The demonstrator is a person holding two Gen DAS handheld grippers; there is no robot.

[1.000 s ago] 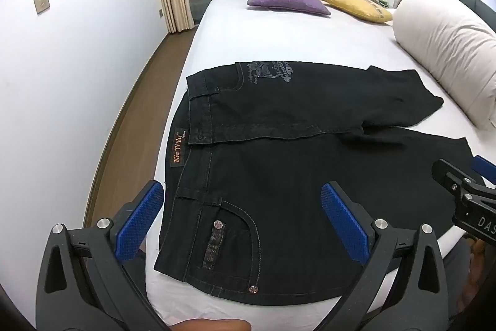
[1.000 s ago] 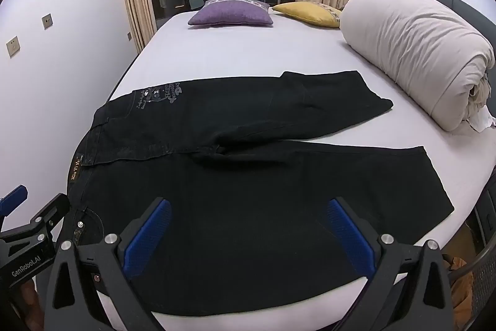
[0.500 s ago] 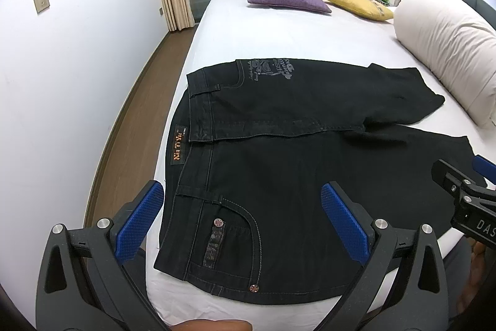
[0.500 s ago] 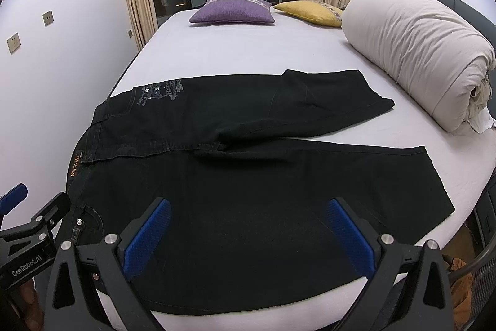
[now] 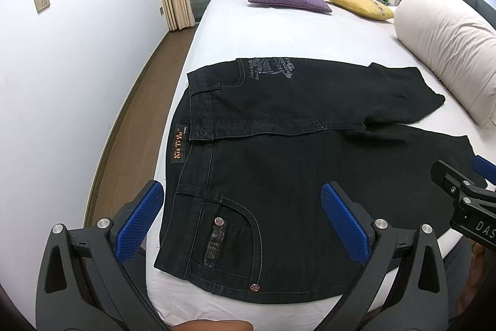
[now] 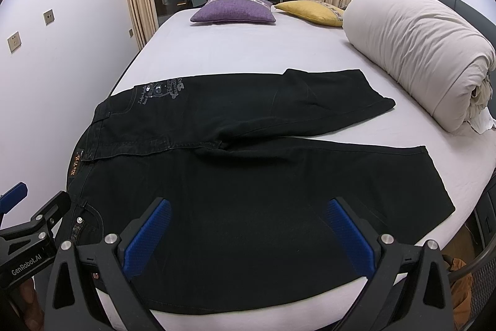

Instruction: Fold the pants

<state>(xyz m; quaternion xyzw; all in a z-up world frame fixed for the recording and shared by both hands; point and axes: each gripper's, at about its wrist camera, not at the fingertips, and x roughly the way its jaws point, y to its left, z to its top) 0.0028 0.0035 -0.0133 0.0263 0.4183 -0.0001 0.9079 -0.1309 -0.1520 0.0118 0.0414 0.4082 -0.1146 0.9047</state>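
little has shifted since a second ago: both claws hang where they were, the views only creeping a touch nearer. black denim pants with pale stitching (image 5: 279, 163) lie spread flat on the white-sheeted bed (image 5: 263, 30), directly ahead of and beneath both claws, waistband out to the left, legs splayed apart toward the right. left claw (image 5: 241, 219) gapes wide with nothing between its blue pads, over the front pocket. right claw (image 6: 248, 234) gapes equally wide and empty, over the near leg. no fold looks made yet; all the folding seems left to do.
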